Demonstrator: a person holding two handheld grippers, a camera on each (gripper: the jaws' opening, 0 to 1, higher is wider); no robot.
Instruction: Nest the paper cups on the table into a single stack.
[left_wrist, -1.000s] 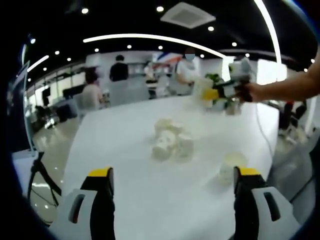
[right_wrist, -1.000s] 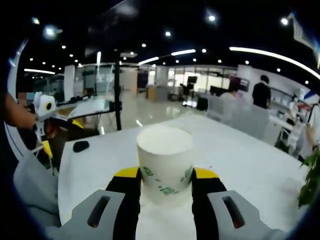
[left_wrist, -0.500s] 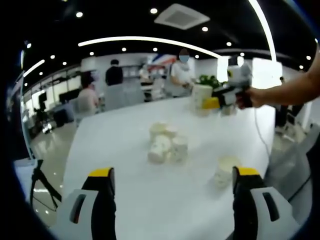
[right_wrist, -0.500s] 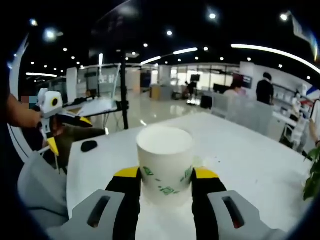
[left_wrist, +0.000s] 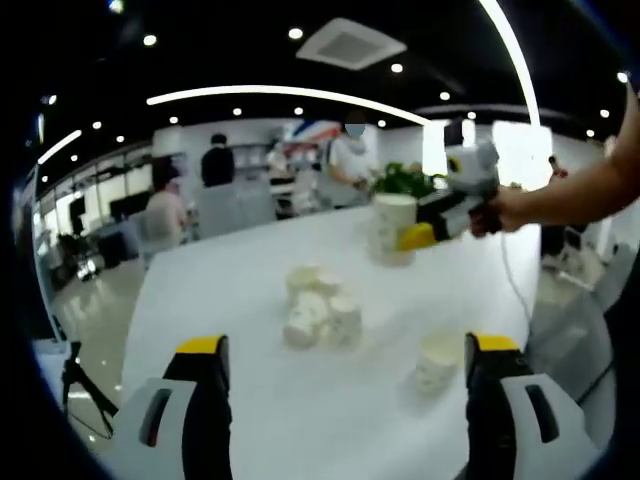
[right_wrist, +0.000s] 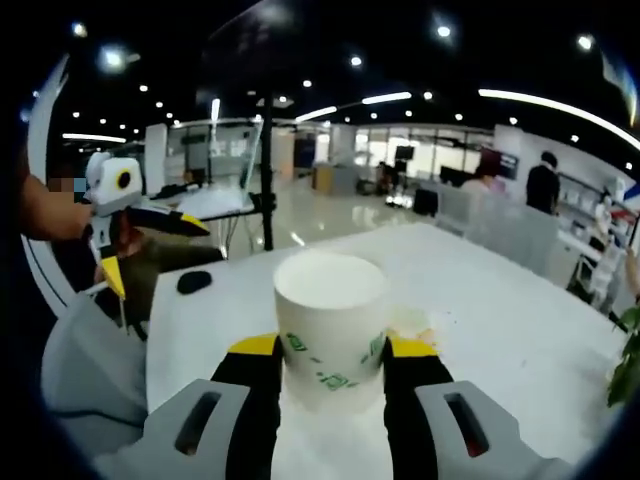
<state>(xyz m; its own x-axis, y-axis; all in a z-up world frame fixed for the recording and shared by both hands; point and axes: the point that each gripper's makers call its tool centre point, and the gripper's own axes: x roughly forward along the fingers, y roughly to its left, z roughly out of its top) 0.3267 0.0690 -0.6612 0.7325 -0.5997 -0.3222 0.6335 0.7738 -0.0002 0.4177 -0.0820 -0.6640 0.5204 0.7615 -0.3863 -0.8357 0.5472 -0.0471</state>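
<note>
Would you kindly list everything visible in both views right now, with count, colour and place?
table: one, white, under the cups.
cup cluster: several white paper cups, exact count unclear, mid-table, some lying tipped.
lone cup: one, white, upright, near the left tool's right jaw.
held cup: one, white with green print, between the right tool's jaws.
plant: one, green, at the far table edge.
dark object: one, black, on the table's near-left corner in the right gripper view.
people: several, in the background.
left tool: grey and yellow, open, empty.
right tool: grey and yellow, shut on the held cup.
</note>
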